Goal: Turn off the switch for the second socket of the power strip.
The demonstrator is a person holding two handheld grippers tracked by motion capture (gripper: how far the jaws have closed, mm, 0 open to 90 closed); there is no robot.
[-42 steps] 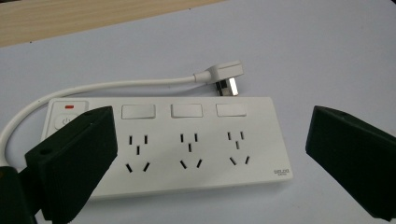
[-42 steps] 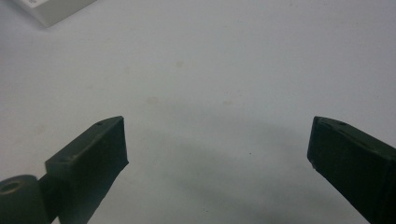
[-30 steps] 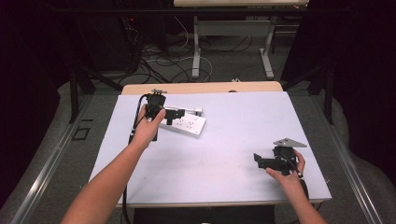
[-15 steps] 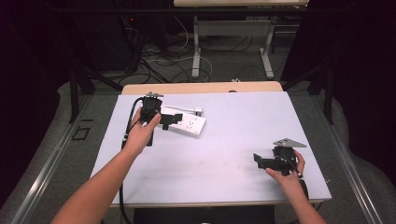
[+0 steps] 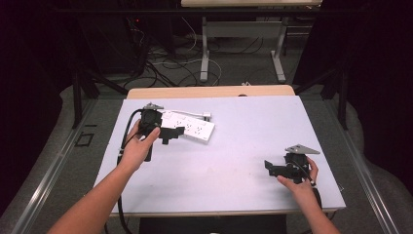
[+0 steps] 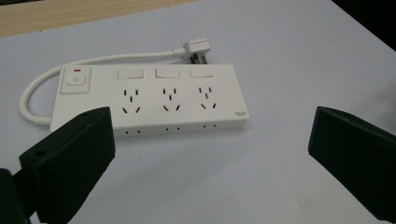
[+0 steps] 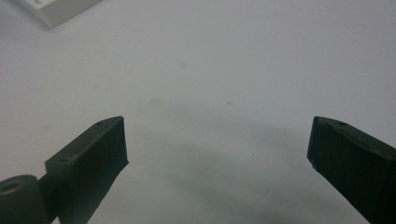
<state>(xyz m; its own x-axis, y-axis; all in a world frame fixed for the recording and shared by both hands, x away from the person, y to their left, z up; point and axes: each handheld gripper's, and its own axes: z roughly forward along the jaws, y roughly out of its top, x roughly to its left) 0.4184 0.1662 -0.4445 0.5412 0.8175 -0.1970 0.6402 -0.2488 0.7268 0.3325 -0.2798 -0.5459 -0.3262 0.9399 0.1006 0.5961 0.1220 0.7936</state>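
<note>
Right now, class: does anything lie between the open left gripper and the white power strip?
Nothing visible does. Bare table separates the left gripper from the white rectangular plastic power strip; its jaws stand apart.

I work in what looks like a lab or recording room, not a home. My desk point(image 5: 253, 146) has a plain pale sheet over a wooden top whose bare edge point(image 5: 209, 91) shows at 12 o'clock. Dark curtains point(image 5: 375, 58) hang on both sides and shut the space in. On the grey floor point(image 5: 243, 68) beyond the desk, at 12 o'clock, loose cables point(image 5: 165, 61) lie tangled beside the metal legs point(image 5: 205, 48) of another bench. Dark frame bars point(image 5: 78, 97) stand at 10 o'clock and 2 o'clock. Each of my hands holds an instrumented claw: the left claw point(image 5: 171, 132) trails a black cable point(image 5: 127, 134), the right claw point(image 5: 272, 168) carries a grey three-cornered plate point(image 5: 302, 148).
</note>
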